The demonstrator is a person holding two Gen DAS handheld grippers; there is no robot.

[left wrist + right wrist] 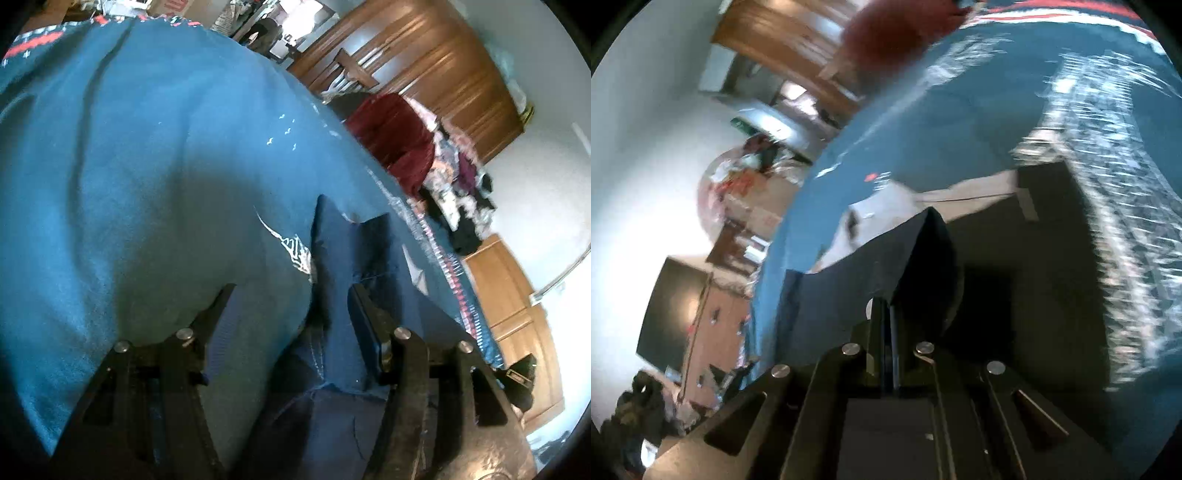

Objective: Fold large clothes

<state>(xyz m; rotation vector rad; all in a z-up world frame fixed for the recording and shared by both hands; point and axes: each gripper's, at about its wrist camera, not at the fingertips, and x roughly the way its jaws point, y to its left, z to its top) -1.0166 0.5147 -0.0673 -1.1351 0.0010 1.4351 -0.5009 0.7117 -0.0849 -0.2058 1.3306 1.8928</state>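
A dark navy garment lies bunched on a teal bedspread. In the left wrist view my left gripper stands open over it. A stitched fold of the garment rises between the spread fingers, close to the right finger. In the right wrist view my right gripper is shut on an edge of the navy garment, which hangs in a dark fold past the fingertips. A pale inner part of the cloth shows beyond the fold. The image is blurred.
The teal bedspread has a white and red patterned border. A dark red cloth and a mixed pile of clothes lie at the bed's far side. A wooden wardrobe and white walls stand behind.
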